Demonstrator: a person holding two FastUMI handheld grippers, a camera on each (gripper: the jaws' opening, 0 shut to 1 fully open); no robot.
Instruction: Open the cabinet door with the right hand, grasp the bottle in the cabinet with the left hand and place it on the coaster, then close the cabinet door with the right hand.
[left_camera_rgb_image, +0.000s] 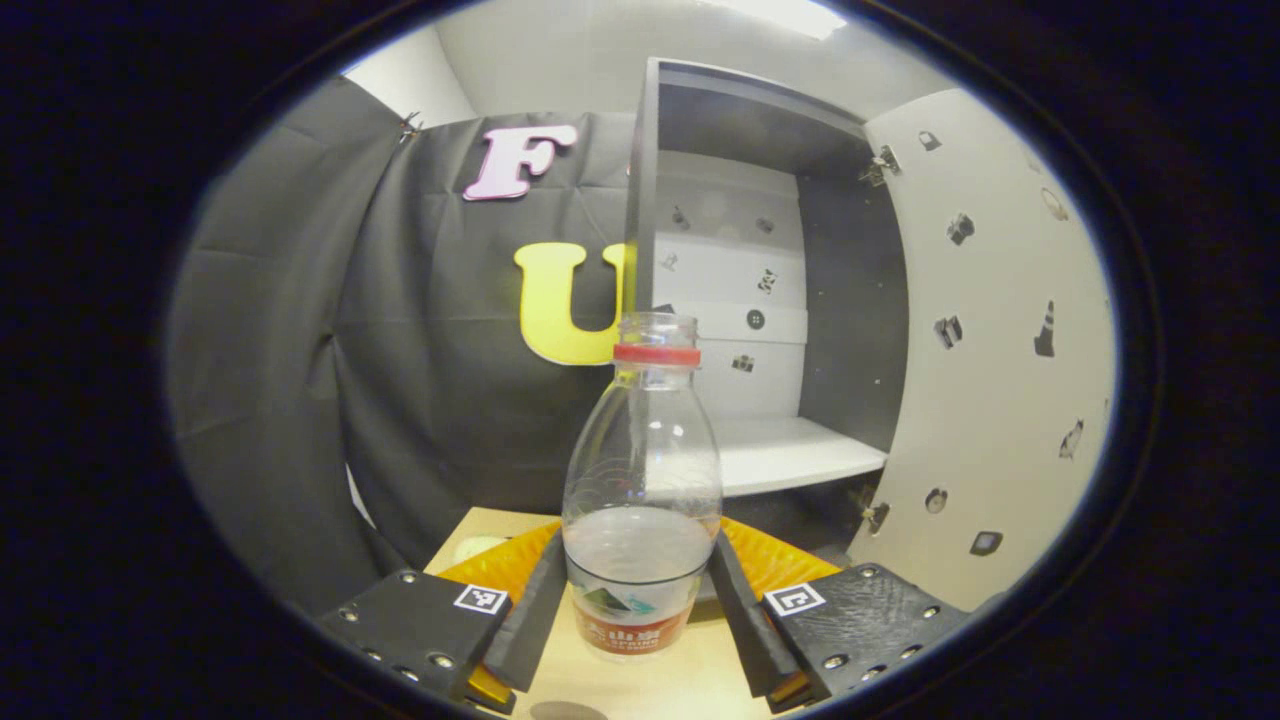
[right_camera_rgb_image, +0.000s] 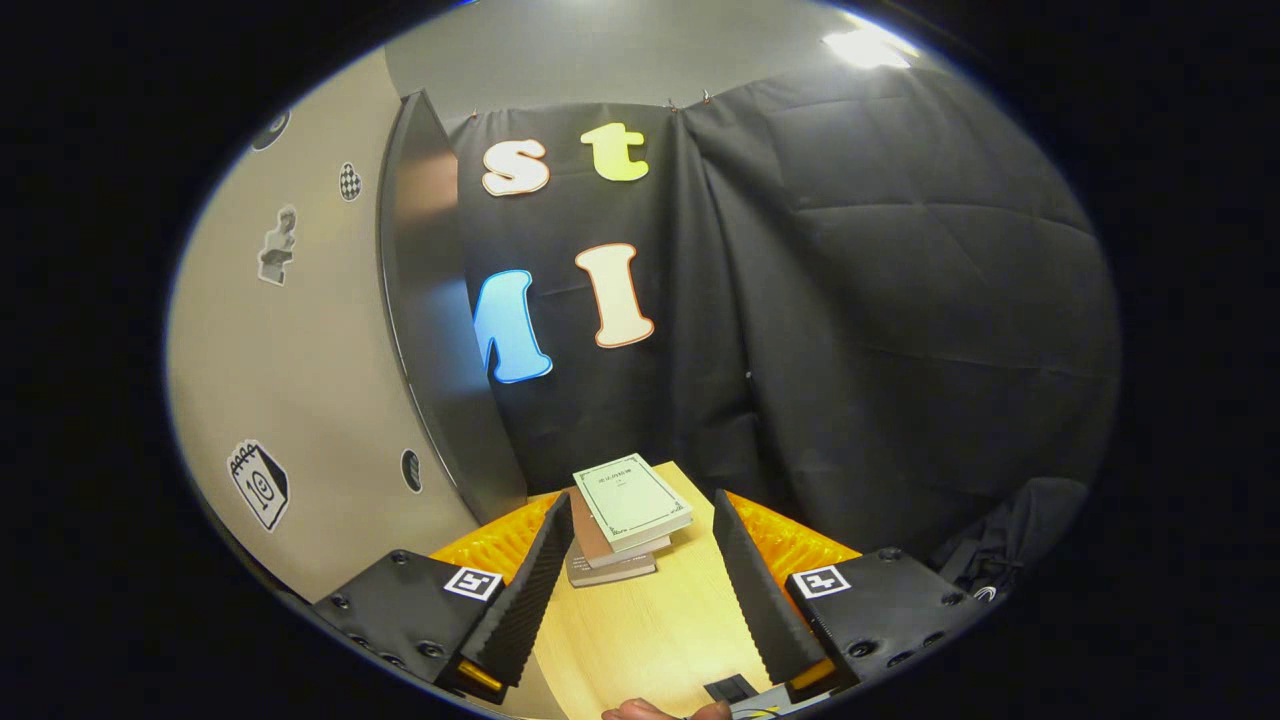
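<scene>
Since the cabinet door (left_camera_rgb_image: 990, 340) stands swung wide and the white shelf (left_camera_rgb_image: 790, 455) inside lies bare, the opening step looks done and the bottle (left_camera_rgb_image: 642, 490) is already out of the cabinet (left_camera_rgb_image: 745, 130); the left claw (left_camera_rgb_image: 640, 610) is clamped on the bottle's lower body, both foam fingers pressed to its sides, holding it upright over the table (left_camera_rgb_image: 640, 685) in front of the cabinet; no coaster can be made out with certainty, so whether the bottle is set down yet I cannot tell; the right claw (right_camera_rgb_image: 633, 590) is apart and empty, over the table near a stack of books (right_camera_rgb_image: 625, 520), with the door's panel (right_camera_rgb_image: 300, 380) just to its left; placing, releasing and closing the door appear still to come.
</scene>
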